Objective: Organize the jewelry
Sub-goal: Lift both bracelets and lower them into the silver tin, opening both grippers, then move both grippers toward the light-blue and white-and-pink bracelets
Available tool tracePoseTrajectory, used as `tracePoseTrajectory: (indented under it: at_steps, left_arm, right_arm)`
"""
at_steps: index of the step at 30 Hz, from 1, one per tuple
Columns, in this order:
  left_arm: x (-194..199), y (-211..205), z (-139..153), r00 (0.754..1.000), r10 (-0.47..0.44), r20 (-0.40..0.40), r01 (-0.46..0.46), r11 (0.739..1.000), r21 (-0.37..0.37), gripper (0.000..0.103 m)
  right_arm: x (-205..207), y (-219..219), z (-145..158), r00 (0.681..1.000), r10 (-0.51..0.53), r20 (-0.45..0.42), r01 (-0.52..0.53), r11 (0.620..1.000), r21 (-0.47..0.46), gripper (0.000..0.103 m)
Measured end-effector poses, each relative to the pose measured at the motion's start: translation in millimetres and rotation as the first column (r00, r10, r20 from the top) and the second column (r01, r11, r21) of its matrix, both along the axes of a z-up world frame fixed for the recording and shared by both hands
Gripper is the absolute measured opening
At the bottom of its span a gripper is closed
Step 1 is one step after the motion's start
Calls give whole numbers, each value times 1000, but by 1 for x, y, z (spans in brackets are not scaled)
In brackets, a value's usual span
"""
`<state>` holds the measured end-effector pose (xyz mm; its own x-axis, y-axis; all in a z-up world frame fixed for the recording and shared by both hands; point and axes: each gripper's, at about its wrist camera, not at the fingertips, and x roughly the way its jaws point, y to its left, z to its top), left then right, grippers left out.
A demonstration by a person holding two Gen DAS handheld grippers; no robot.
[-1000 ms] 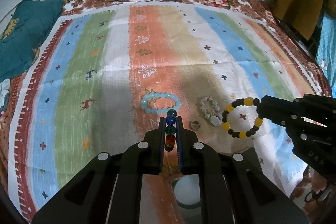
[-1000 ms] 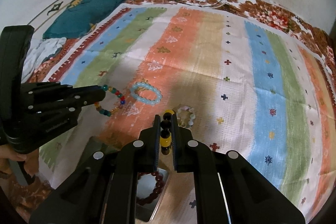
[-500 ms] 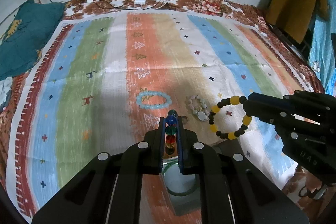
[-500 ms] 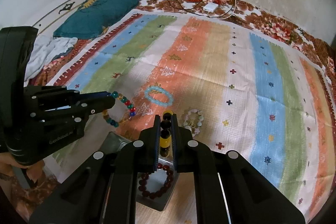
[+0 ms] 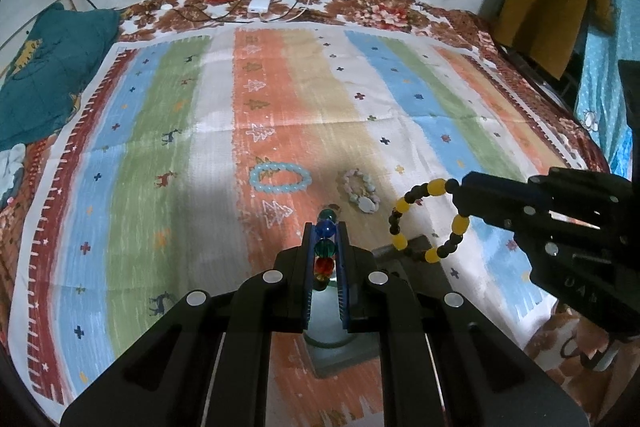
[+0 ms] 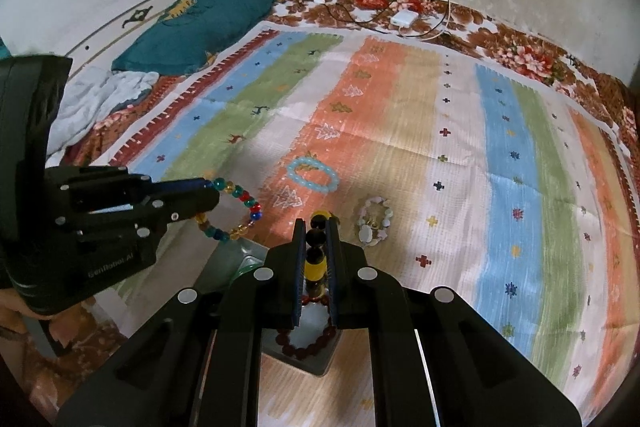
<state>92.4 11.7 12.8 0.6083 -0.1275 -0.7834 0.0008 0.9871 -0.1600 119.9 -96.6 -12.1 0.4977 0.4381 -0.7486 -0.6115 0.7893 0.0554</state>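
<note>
Left claw [image 5: 325,239] clamped on a multicoloured bead bracelet [image 6: 236,211]; right claw [image 6: 316,243] clamped on a yellow-and-black bead bracelet [image 5: 430,223]. Both hang above a grey tray [image 6: 308,365] holding a dark red bracelet [image 6: 308,343]. Turquoise bracelet [image 5: 280,178] and pale bracelet [image 5: 360,190] lie on the striped bedspread [image 5: 160,147], wide open beyond.

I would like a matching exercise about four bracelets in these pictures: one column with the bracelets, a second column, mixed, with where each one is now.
Things:
1. multicoloured bead bracelet
2. black and yellow bracelet
3. pale blue bracelet
4. dark red bracelet

Places:
A. lying flat on the striped cloth
B. held in the right claw
C. inside the grey box
D. held in the left claw

Pairs: 1-D, 2-B, 3-A, 4-C
</note>
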Motion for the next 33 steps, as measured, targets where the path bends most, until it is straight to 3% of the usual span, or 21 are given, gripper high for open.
tracePoseTrajectory:
  at_steps: [21,23,24,27,29,31,33]
  left_arm:
    - [-26,-16,-12,999,-36,-39,36,999,-19,10]
    - [-24,-11,-16,998,-10,-59,9,1000,-13,23]
    - [-22,-8,-18,998,9,-67,-10,1000,-6,34]
    - [-22,-1,-19,997,43,-68,-43,999,7,43]
    - [-22,5,-17,996,61,-61,-61,998,0,55]
    - [-22,8,-17,996,72,-57,-72,997,2,62]
    - [-20,10,-18,995,79,-61,-79,997,1,70]
  right_arm:
    - [-25,-11,-16,997,34,-64,-35,999,-3,11]
    - [-24,-10,-22,997,20,-76,-23,999,-33,11]
    - [-24,-10,-24,997,11,-76,-15,999,-44,14]
    - [-20,-14,-26,998,-23,-61,20,998,-63,45]
    - [-16,-17,-28,997,-38,-66,34,998,-58,47]
    - [-10,-21,-30,995,-57,-80,53,997,-47,60]
    - [-5,-23,-33,994,-74,-86,69,996,-55,62]
